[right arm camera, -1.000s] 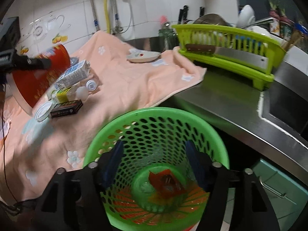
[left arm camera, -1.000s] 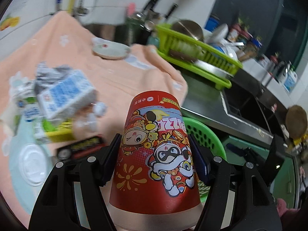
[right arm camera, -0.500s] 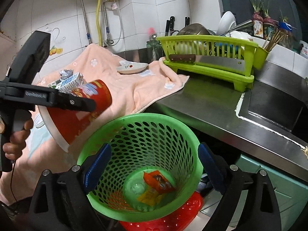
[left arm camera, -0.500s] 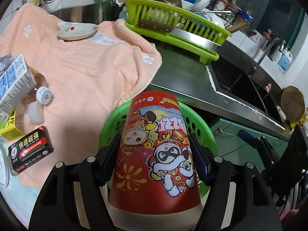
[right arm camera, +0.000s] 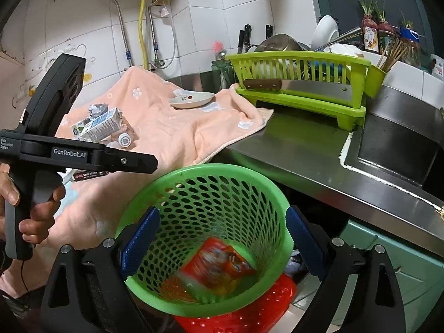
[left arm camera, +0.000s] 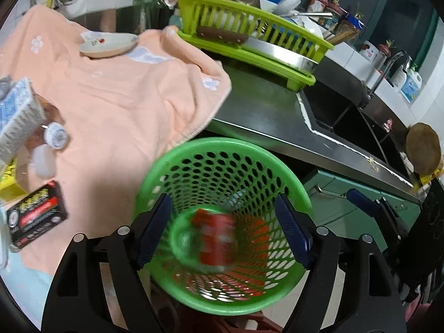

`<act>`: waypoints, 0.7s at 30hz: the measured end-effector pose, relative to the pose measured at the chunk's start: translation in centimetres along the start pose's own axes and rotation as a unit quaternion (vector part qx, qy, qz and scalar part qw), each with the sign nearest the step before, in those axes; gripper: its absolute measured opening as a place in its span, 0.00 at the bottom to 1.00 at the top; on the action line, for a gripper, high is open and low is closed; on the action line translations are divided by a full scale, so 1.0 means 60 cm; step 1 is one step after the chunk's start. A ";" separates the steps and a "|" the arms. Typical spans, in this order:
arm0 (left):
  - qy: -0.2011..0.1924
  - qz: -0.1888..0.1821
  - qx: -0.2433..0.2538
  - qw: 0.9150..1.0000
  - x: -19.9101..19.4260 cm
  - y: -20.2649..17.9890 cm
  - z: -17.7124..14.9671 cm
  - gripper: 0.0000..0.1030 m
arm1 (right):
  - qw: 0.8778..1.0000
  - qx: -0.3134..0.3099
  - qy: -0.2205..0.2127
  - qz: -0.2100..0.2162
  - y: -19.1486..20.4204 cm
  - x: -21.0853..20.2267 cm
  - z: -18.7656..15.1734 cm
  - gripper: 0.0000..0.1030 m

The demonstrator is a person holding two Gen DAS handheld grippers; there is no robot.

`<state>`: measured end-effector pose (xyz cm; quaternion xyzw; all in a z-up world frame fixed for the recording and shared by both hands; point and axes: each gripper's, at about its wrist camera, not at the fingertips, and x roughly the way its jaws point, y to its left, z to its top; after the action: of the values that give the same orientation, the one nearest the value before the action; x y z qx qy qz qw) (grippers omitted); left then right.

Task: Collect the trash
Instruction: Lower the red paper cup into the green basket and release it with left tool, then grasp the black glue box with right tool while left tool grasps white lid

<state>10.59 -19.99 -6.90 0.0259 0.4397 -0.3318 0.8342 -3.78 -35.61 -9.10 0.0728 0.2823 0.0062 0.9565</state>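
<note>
Left gripper (left arm camera: 223, 230) over green basket (left arm camera: 288, 172), jaws opening, nothing between pads. Red cup (left arm camera: 217, 240) blurred, inside basket near bottom, clear of both fingers. Right gripper (right arm camera: 222, 242) spread wide around basket's near rim (right arm camera: 133, 285), pads not pressing it. Orange wrapper (right arm camera: 222, 260) on basket floor. Remaining trash on peach towel (left arm camera: 125, 105) at 9 o'clock from basket: milk carton (left arm camera: 16, 119), white cap (left arm camera: 55, 138), black-red box (left arm camera: 36, 217). Saucer (left arm camera: 108, 45) at 11 o'clock, dish rack (left arm camera: 249, 36) at 12. Red stool (right arm camera: 249, 313) under basket.
</note>
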 end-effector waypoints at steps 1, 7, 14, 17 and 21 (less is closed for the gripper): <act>-0.005 0.006 -0.001 1.000 -0.010 0.006 0.000 0.74 | 1.000 -0.001 0.000 0.002 0.004 0.001 0.001 0.86; -0.025 0.039 -0.018 0.999 -0.063 0.051 -0.004 0.74 | 0.999 -0.015 0.010 0.031 0.035 0.019 0.013 0.87; -0.034 0.093 -0.050 0.994 -0.123 0.133 -0.018 0.74 | 0.993 -0.062 0.034 0.093 0.103 0.060 0.038 0.87; -0.042 0.113 -0.072 0.990 -0.153 0.175 -0.027 0.74 | 0.987 -0.091 0.045 0.123 0.136 0.079 0.051 0.87; -0.052 0.137 -0.103 0.984 -0.190 0.229 -0.041 0.74 | 0.974 -0.133 0.060 0.172 0.192 0.111 0.074 0.87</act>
<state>12.26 -2.42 -3.26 -0.0179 0.4195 -0.1680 0.8919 4.55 -24.47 -7.36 -0.0081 0.3187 0.2124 0.9237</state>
